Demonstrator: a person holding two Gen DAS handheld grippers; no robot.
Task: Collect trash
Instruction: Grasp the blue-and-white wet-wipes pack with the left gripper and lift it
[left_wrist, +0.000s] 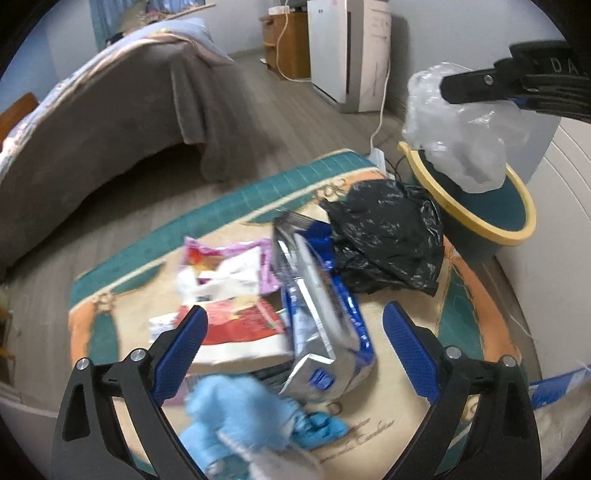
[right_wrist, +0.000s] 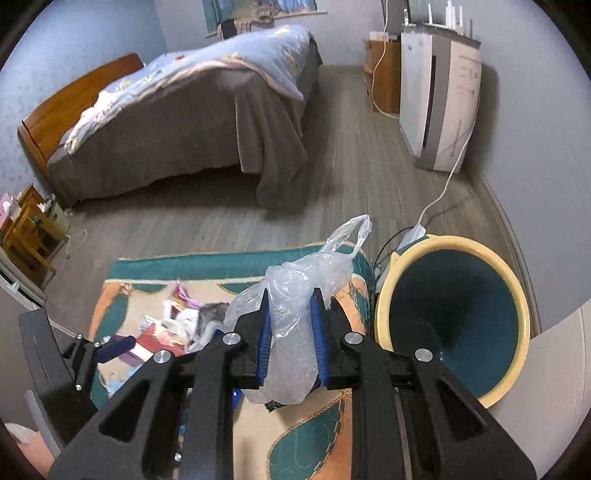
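Observation:
My right gripper (right_wrist: 290, 301) is shut on a clear plastic bag (right_wrist: 295, 295), lifted over the rug beside the teal bin with a yellow rim (right_wrist: 384, 295). In the left wrist view that clear plastic bag (left_wrist: 461, 140) hangs from the right gripper (left_wrist: 448, 86) just above the bin (left_wrist: 513, 236). My left gripper (left_wrist: 295, 321) is open above a pile of trash: a silver and blue foil packet (left_wrist: 321, 325), a red and white wrapper (left_wrist: 240, 328), a purple wrapper (left_wrist: 229, 266), a black plastic bag (left_wrist: 384, 240) and a light blue cloth (left_wrist: 236, 413).
The trash lies on a teal, orange and cream rug (left_wrist: 258, 184) over grey wood flooring. A bed with a grey cover (right_wrist: 177, 140) stands behind. A white appliance (right_wrist: 439, 99) with a white cable, and a wooden cabinet (right_wrist: 384, 74), line the right wall.

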